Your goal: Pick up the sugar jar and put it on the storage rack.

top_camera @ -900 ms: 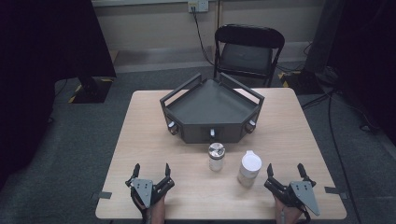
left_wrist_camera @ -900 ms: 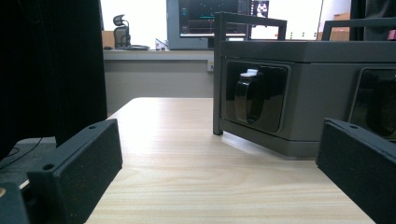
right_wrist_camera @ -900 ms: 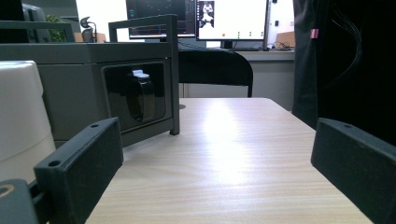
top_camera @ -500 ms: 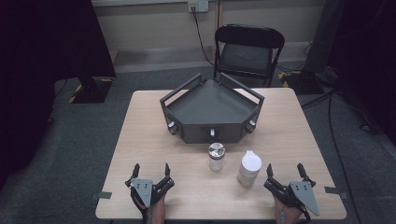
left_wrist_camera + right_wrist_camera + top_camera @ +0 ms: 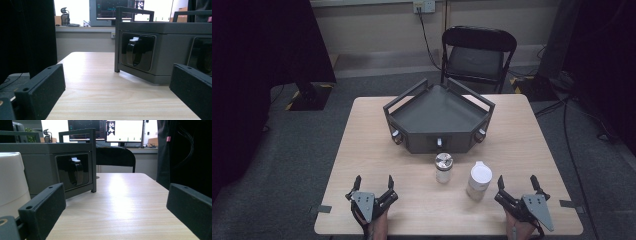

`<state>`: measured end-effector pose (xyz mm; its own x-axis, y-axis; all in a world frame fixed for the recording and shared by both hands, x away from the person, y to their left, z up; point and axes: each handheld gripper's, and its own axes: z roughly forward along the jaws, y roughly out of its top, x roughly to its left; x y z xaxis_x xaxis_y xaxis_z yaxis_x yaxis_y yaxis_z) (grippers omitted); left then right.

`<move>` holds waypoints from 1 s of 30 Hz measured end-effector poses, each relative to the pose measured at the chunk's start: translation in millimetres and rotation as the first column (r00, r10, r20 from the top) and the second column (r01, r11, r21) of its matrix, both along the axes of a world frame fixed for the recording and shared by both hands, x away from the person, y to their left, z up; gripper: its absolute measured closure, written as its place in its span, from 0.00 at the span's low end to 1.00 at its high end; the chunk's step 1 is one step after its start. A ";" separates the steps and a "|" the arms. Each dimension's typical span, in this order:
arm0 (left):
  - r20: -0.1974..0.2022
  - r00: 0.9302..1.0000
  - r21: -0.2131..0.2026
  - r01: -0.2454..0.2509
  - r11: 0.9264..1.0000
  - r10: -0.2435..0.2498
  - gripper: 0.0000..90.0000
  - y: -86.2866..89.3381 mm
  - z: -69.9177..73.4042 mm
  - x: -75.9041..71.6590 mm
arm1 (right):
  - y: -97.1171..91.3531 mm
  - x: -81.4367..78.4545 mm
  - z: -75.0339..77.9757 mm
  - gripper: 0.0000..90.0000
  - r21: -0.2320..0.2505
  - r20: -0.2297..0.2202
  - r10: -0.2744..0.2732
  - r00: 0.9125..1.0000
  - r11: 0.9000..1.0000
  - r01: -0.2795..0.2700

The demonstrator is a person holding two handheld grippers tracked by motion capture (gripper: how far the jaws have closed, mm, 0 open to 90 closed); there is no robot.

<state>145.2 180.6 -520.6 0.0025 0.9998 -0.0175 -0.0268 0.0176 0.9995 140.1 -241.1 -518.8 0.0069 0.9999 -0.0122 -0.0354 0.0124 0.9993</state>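
A dark grey angular tray [image 5: 439, 116] with railings and front knobs stands at the middle of the wooden table [image 5: 522, 135]. In front of it are a small glass jar with a metal lid [image 5: 443, 167] and a white bottle [image 5: 478, 180]. My left gripper [image 5: 373, 182] rests open at the near left edge, nothing between its jaws. My right gripper [image 5: 516, 183] rests open at the near right edge, just right of the white bottle [image 5: 10, 182]. The tray's side with a black knob [image 5: 133, 51] fills the far part of the left gripper view, and the right gripper view shows another side of the tray [image 5: 50, 167].
A black folding chair [image 5: 477, 55] stands behind the table. Cables run on the floor at the right. Dark curtains hang at the left and right. Bare tabletop lies on both sides of the tray and between the grippers.
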 end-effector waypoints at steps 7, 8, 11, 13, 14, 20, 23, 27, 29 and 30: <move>0.019 1.000 -0.006 0.009 1.000 -0.009 0.00 4.5 4.6 -0.8 | 0.4 0.0 0.0 0.01 0.000 0.000 -0.002 1.000 1.000 0.002; 0.019 1.000 -0.006 0.009 1.000 -0.009 0.00 4.5 4.6 -0.8 | 0.4 0.0 0.0 0.01 0.000 0.000 -0.002 1.000 1.000 0.002; 0.014 1.000 -0.008 0.016 1.000 -0.016 0.00 6.1 7.1 -1.2 | 0.5 0.0 0.0 0.01 0.000 0.000 -0.003 1.000 1.000 0.003; 0.010 1.000 -0.010 0.026 1.000 -0.025 0.00 6.9 8.7 -1.1 | 0.5 0.0 0.0 0.01 0.000 0.000 -0.003 1.000 1.000 0.003; 0.007 1.000 -0.010 0.030 1.000 -0.030 0.00 7.1 9.7 -1.0 | 0.5 0.0 0.0 0.01 0.000 0.000 -0.003 1.000 1.000 0.003; 0.015 0.998 -0.018 0.063 0.998 -0.063 0.00 8.2 12.7 -0.6 | 0.9 0.0 0.0 0.01 0.000 0.000 -0.005 1.000 1.000 0.005; 0.012 0.997 -0.013 0.079 0.997 -0.078 0.00 8.0 16.2 -0.2 | 1.0 -0.1 0.0 0.01 -0.001 0.000 -0.006 1.000 1.000 0.006; 0.011 0.995 -0.021 0.098 0.995 -0.098 0.00 8.8 18.8 -0.1 | 1.2 -0.4 0.0 0.01 -0.001 0.000 -0.006 1.000 1.000 0.006; 0.008 0.994 -0.023 0.109 0.994 -0.109 0.00 8.6 19.7 0.1 | 1.1 -0.4 0.0 0.01 -0.001 0.000 -0.006 1.000 1.000 0.006; 0.004 0.994 -0.016 0.111 0.994 -0.111 0.00 7.6 20.6 0.5 | 1.2 -0.4 0.0 0.01 -0.001 0.000 -0.006 1.000 1.000 0.006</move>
